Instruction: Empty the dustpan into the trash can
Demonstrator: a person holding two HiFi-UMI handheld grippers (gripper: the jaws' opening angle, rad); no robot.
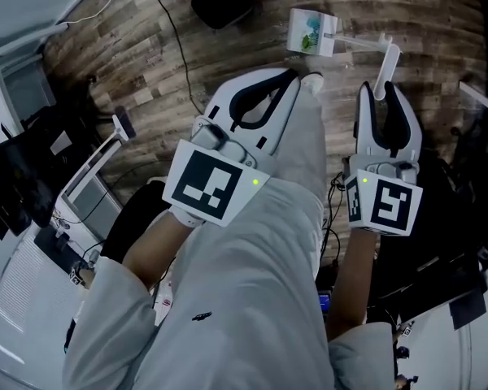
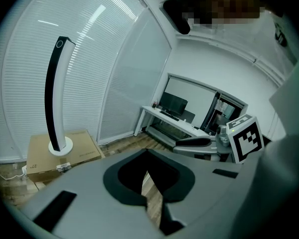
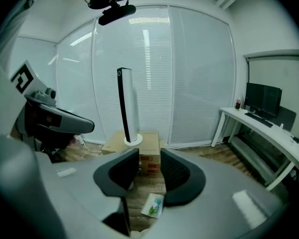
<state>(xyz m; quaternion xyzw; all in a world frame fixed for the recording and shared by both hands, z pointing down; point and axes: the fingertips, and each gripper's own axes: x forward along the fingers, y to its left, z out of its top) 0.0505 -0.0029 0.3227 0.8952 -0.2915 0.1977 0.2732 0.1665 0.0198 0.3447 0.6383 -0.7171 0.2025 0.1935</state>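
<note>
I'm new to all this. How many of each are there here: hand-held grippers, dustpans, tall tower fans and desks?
Hand-held grippers: 2, the left gripper and the right gripper
Dustpan: 1, on the floor
Tower fan: 1
Desk: 1
Total: 5

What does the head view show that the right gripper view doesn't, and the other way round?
Only the head view: the marker cube on the right hand-held gripper and a black cable across the floor.
Only the right gripper view: a tall tower fan standing on a cardboard box, window blinds, and a desk with a monitor.
Both: the wooden floor, the white dustpan with a green picture, and the left hand-held gripper.
</note>
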